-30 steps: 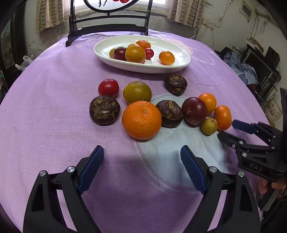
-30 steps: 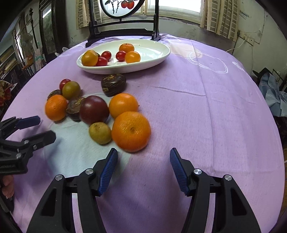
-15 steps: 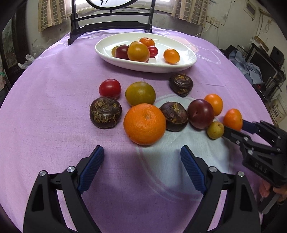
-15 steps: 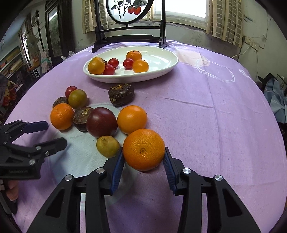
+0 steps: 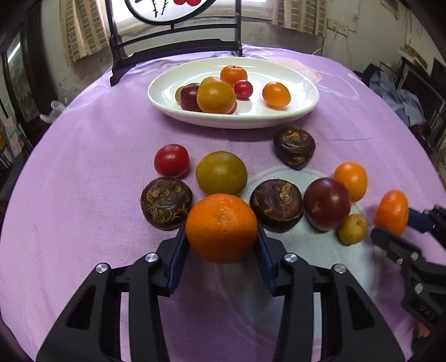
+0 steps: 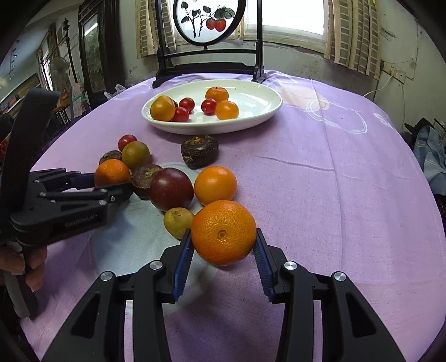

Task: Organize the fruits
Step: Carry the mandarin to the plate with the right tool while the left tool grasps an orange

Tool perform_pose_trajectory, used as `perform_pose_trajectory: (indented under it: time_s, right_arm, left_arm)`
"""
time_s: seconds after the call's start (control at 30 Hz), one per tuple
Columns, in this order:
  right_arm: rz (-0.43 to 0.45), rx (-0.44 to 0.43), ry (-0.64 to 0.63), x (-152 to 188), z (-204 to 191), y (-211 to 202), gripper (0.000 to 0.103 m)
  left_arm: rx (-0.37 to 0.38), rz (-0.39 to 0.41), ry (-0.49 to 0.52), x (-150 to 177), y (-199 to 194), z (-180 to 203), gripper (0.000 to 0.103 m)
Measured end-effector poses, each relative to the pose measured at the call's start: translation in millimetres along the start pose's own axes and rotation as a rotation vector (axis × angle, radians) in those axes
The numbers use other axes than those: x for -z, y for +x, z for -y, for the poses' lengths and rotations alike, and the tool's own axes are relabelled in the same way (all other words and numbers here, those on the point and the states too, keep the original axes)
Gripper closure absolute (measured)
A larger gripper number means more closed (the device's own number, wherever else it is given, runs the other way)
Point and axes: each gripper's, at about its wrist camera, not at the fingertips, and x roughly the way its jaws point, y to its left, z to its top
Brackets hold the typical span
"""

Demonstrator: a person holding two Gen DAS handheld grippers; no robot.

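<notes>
My left gripper (image 5: pixel 221 245) is shut on a large orange (image 5: pixel 221 227) and holds it just above the purple cloth. My right gripper (image 6: pixel 223 247) is shut on another orange (image 6: pixel 223 231), lifted a little; it also shows in the left wrist view (image 5: pixel 391 211). Loose fruit lies on the cloth: a red tomato (image 5: pixel 172 160), a green-yellow fruit (image 5: pixel 221 172), three dark brown chestnut-like fruits (image 5: pixel 165 203), a dark plum (image 5: pixel 326 203), a small orange (image 5: pixel 351 181) and a small yellow-green fruit (image 5: pixel 353 229). The white oval dish (image 5: pixel 303 86) behind them holds several fruits.
A dark wooden stand with a round painted screen (image 6: pixel 209 19) sits at the table's far edge behind the dish. The round table's edge (image 6: pixel 418 167) drops off to the right, with clothes and clutter beyond it.
Both grippers moved forward and closed, each on an orange. The right closed first; the left was still open half a second ago. Both oranges now sit lifted between the pads.
</notes>
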Motion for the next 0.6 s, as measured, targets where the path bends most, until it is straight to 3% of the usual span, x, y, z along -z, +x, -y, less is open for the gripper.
perform_pose_trajectory:
  time_s: [0.07,0.2,0.37,0.6]
  right_arm:
    - [0.015,0.001,-0.002,-1,0,-2,0.059]
    - [0.032,0.013,0.007,-2,3,-3,0.059]
    - [0.047,-0.013,0.045,-8,6,-9,0.060]
    - [0.143,-0.020,-0.017,-50,-8,-35,0.060]
  left_arm:
    - [-0.001,0.002,0.016,3,-4,1,0.060]
    - [0.120,0.004,-0.018,8,-23,-9,0.060]
    - [0.122,0.069,-0.037,-6,-49,-23,0.060]
    - [0.094,0.180,-0.051,-64,-67,-43,0.060]
